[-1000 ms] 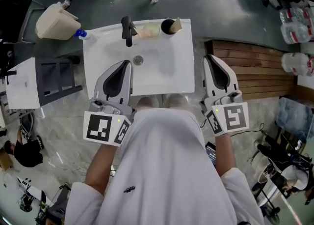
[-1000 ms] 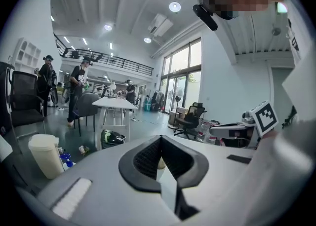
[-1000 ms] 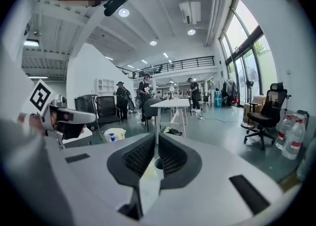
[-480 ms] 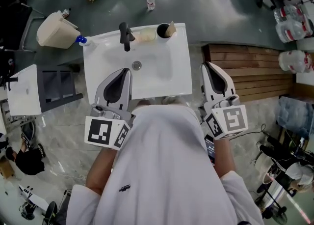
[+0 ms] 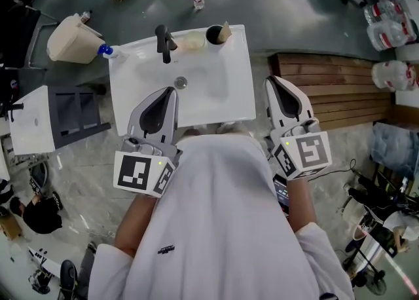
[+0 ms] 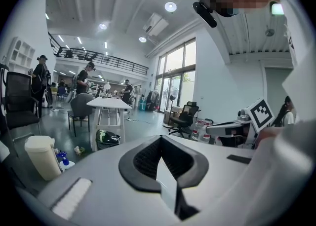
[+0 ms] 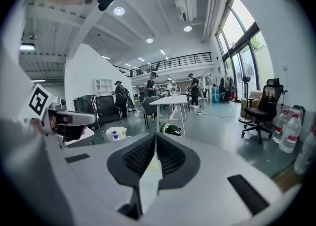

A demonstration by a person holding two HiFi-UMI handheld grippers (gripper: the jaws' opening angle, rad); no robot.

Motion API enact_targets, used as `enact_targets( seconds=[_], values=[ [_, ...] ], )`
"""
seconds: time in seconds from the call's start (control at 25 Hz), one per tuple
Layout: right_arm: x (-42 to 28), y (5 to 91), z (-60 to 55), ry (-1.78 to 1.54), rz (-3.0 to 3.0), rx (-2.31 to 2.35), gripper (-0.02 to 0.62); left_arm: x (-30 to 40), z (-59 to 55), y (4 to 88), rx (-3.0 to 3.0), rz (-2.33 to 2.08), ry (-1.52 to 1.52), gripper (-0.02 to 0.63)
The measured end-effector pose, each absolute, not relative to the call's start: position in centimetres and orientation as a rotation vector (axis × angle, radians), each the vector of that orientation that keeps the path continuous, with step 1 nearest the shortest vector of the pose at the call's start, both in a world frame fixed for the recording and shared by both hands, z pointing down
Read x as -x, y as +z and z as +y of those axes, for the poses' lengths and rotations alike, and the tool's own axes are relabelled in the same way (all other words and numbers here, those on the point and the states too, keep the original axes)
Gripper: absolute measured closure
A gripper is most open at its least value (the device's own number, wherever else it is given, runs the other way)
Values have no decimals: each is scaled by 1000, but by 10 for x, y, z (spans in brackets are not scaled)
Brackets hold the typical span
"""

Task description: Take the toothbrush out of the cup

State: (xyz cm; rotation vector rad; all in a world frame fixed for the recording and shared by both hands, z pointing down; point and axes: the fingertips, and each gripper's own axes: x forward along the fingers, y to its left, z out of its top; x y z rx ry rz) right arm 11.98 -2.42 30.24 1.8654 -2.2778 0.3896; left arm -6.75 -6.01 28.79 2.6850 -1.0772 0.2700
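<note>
The cup [image 5: 214, 34] is dark and stands on the far right corner of the white washbasin [image 5: 229, 89], close to both the far edge and the right edge. A tan piece [image 5: 225, 29] projects over the cup's right rim. It is too small to confirm as the toothbrush, and no other brush is visible. The left tool [image 5: 171, 89] has its jaws together with nothing between them and hangs over the near left rim of the washbasin. The right tool [image 5: 269, 81] is likewise closed and empty, and is held just off the washbasin's near right corner, above the floor. A toothbrush is expected to be light, stiff and slim, with a smooth handle that may be wet and slip. If it is in the cup, grip it across the exposed length above the rim, with the jaws opened only slightly wider than the handle. The cup is probably light and could tip or drag, so a straight upward pull is judged safest. The faucet [image 5: 162, 42] and a pale yellowish item [image 5: 192, 41] stand to the cup's left. There is open room above the cup and over the bowl toward the drain [image 5: 181, 82]. A sideways knock could push the cup off the corner.
</note>
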Motion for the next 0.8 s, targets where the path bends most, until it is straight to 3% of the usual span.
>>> enact_targets(
  seconds=[0.8],
  values=[
    [-86,288,-7,330,-2443,-1638,589,60,-55,285,-2683,-1071,217,601]
  ],
)
